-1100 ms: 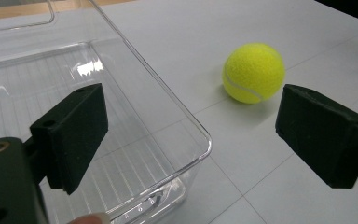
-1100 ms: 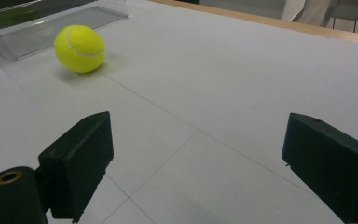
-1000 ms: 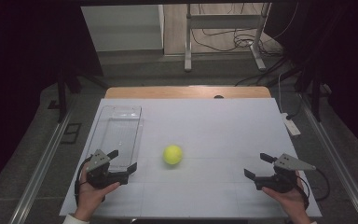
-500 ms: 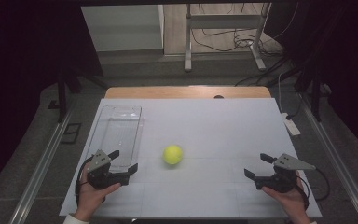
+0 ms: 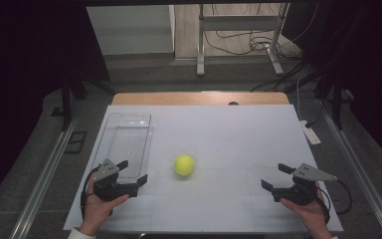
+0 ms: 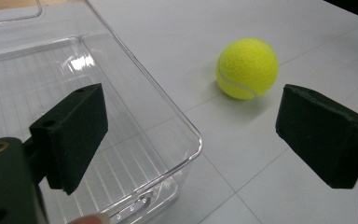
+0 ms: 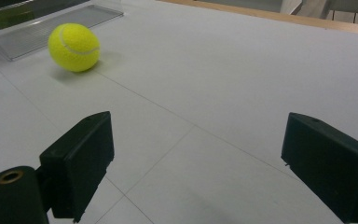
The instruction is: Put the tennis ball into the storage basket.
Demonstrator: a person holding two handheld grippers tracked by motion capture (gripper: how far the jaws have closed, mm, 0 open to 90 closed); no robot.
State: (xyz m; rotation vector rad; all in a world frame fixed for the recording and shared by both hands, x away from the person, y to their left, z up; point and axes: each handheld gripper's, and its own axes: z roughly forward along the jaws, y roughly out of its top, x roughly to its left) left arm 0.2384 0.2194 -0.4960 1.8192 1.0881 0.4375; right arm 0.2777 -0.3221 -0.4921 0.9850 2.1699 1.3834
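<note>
Nearest, two hand-held grippers rest at the white table's (image 5: pixel 229 129) front edge: left gripper (image 5: pixel 131 172) and right gripper (image 5: pixel 273 175), fingers wide and empty. Between them, farther in, a round yellow tennis ball (image 5: pixel 184 165), no long axis. Just left, a clear tray (image 5: pixel 129 130) running lengthwise away.

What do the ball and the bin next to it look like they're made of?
Tennis ball: fuzzy yellow-green felt, matte, with a pale curved seam; most likely rubber underneath. Clear bin: see-through glossy plastic by the look, with glare spots, a ribbed floor and a rounded rim.
</note>
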